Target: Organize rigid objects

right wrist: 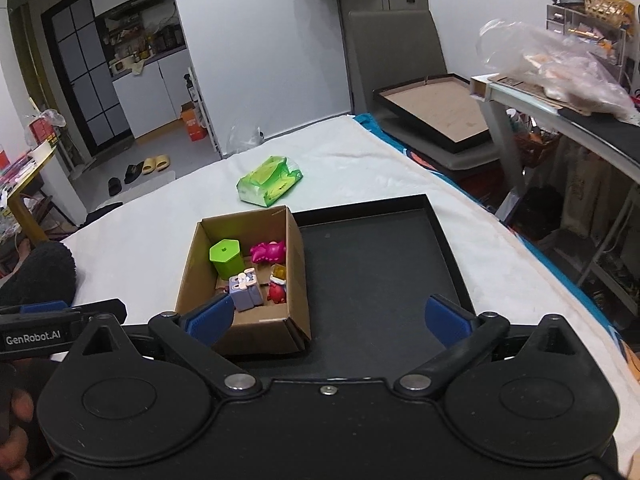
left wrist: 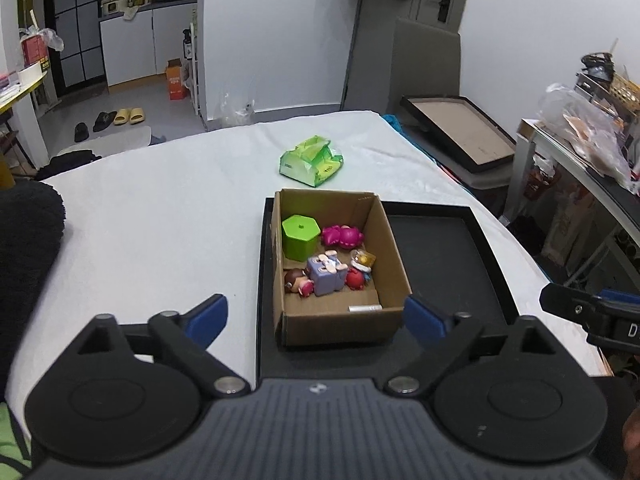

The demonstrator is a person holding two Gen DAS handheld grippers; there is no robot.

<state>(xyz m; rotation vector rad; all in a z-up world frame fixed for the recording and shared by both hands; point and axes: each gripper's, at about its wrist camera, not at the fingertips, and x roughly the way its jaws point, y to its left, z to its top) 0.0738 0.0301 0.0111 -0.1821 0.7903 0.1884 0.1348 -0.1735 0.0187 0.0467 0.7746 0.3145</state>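
A brown cardboard box stands on the left part of a black tray on the white-covered table. Inside the box lie a green hexagonal container, a pink toy, a purple block figure, a red figure and a small doll. My left gripper is open and empty just before the box. My right gripper is open and empty over the tray's near edge.
A green tissue pack lies on the table beyond the box. A dark fuzzy object sits at the table's left edge. A framed board rests on a chair at the right, beside a cluttered shelf.
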